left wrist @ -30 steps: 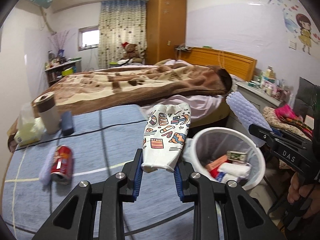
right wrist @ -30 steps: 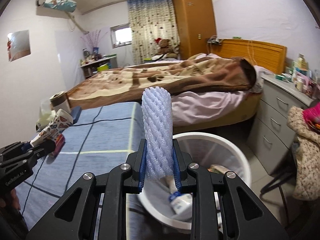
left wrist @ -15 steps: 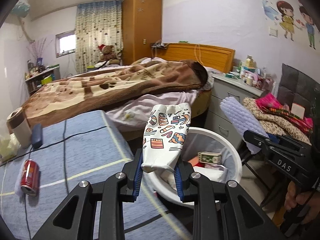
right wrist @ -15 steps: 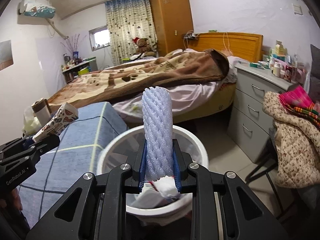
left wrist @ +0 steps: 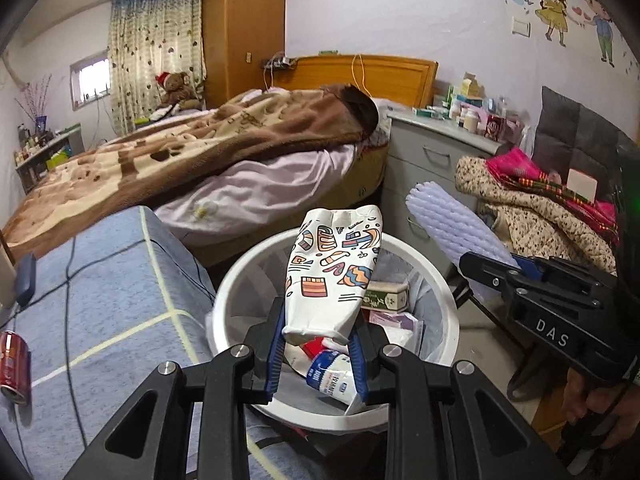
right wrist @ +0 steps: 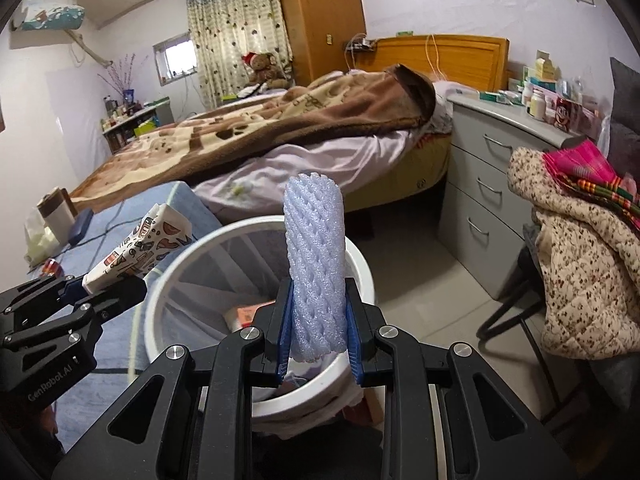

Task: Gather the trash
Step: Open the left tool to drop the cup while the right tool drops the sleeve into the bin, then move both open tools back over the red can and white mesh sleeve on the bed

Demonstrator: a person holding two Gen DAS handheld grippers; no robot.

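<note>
My left gripper (left wrist: 318, 354) is shut on a flattened white paper cup with coloured doodles (left wrist: 334, 268), held upright over the white trash bin (left wrist: 424, 256). My right gripper (right wrist: 318, 346) is shut on a pale blue foam net sleeve (right wrist: 316, 264), held upright over the same bin's rim (right wrist: 360, 258). The bin holds cartons, a box and wrappers. The cup (right wrist: 140, 248) and left gripper show at the left of the right wrist view. The foam sleeve (left wrist: 452, 228) shows at the right of the left wrist view. A red soda can (left wrist: 14, 366) lies on the blue table.
The blue cloth-covered table (left wrist: 120, 300) stands left of the bin, with a cable, a dark case (left wrist: 24, 278) and a brown-lidded cup (right wrist: 56, 210). A bed (right wrist: 300, 128) lies behind. Grey drawers (right wrist: 492, 168) and a chair with clothes (right wrist: 580, 264) stand to the right.
Both grippers have moved right, off the table, and now hold their items over the bin. The can has slid toward the left edge of the left view.
</note>
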